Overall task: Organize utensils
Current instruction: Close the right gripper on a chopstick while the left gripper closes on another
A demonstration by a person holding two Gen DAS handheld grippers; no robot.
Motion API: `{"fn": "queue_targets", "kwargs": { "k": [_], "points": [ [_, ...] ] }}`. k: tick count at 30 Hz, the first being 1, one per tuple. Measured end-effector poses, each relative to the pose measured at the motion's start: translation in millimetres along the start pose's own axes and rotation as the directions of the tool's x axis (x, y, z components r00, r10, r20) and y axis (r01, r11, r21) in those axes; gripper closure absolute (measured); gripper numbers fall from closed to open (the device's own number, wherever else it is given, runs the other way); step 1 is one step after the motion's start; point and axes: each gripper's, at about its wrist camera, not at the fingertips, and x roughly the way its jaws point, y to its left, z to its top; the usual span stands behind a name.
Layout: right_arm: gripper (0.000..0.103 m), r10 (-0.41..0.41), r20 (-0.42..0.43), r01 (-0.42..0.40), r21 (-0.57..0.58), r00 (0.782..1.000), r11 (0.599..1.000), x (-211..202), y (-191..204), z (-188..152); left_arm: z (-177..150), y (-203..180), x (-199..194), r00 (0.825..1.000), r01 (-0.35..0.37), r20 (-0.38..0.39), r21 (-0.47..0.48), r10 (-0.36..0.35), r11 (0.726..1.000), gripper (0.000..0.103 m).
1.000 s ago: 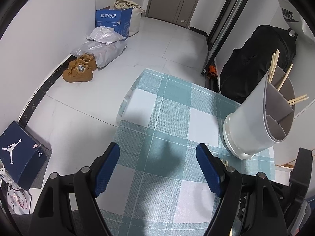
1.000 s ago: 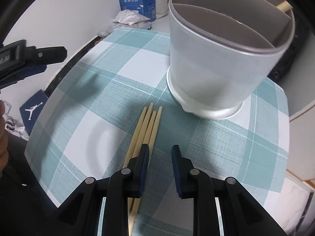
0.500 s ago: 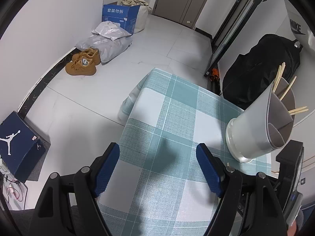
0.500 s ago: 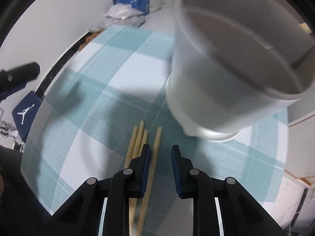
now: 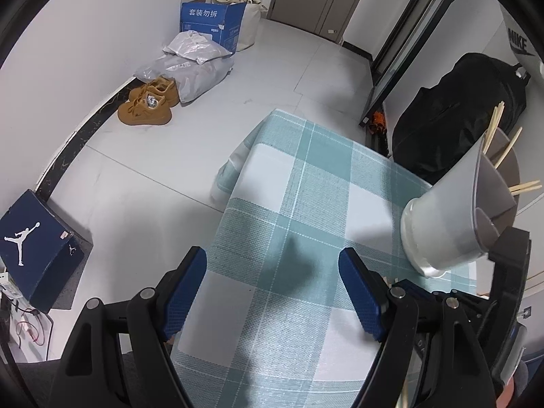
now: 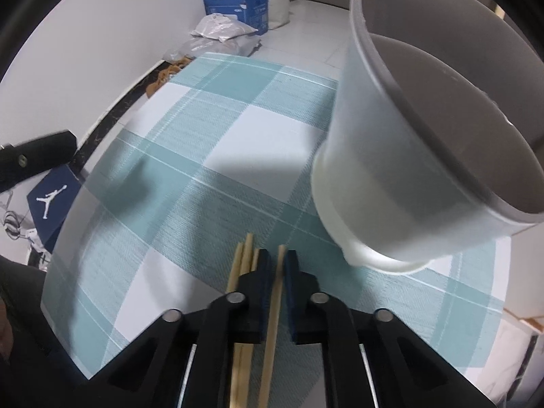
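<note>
A grey utensil holder (image 6: 418, 156) stands on the checked tablecloth (image 6: 210, 156); in the left wrist view the holder (image 5: 455, 217) holds several chopsticks (image 5: 493, 129). My right gripper (image 6: 278, 265) is shut on one wooden chopstick (image 6: 273, 309) just in front of the holder's base. Other loose chopsticks (image 6: 242, 272) lie on the cloth just left of it. My left gripper (image 5: 272, 289) is open and empty above the cloth, left of the holder.
The small table's cloth (image 5: 306, 176) drops off at the far and left edges. On the floor are a blue shoe box (image 5: 37, 248), brown shoes (image 5: 146, 105), bags and a blue carton (image 5: 210, 23). A black bag (image 5: 452, 115) sits behind the holder.
My right gripper has closed on one chopstick, parting it from the others. My left gripper has pulled back and up, still open.
</note>
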Motion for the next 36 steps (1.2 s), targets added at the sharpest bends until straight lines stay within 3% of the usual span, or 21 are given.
{"fn": "queue_targets", "kwargs": {
  "k": [4, 7, 14, 17, 25, 30, 36],
  "points": [
    [0.099, 0.052, 0.036, -0.054, 0.03, 0.998, 0.998, -8, -5, -7, -4, 0, 7, 0.999, -0.008, -0.035, 0.009, 0.008, 1.0, 0.027],
    [0.099, 0.098, 0.116, -0.107, 0.077, 0.988, 0.991, -30, -15, -15, -10, -7, 14, 0.997, 0.016, -0.081, 0.024, -0.014, 1.0, 0.027],
    [0.099, 0.164, 0.344, -0.246, 0.21, 0.925, 0.946, -91, -58, -44, -34, -49, 29, 0.972, 0.132, -0.213, 0.132, -0.102, 0.982, 0.027],
    [0.099, 0.182, 0.392, -0.304, 0.276, 0.902, 0.912, -101, -79, -55, -45, -68, 36, 0.968, 0.115, -0.243, 0.2, -0.064, 0.973, 0.027],
    [0.099, 0.188, 0.443, -0.36, 0.344, 0.877, 0.867, -120, -117, -81, -61, -100, 41, 0.967, -0.007, -0.234, 0.367, 0.1, 0.93, 0.026],
    [0.099, 0.159, 0.502, -0.364, 0.343, 0.85, 0.866, -138, -126, -83, -67, -107, 42, 0.963, -0.048, -0.223, 0.402, 0.149, 0.914, 0.025],
    [0.099, 0.137, 0.554, -0.369, 0.333, 0.821, 0.867, -157, -134, -90, -69, -101, 41, 0.958, -0.05, -0.243, 0.383, 0.153, 0.922, 0.025]
  ]
}}
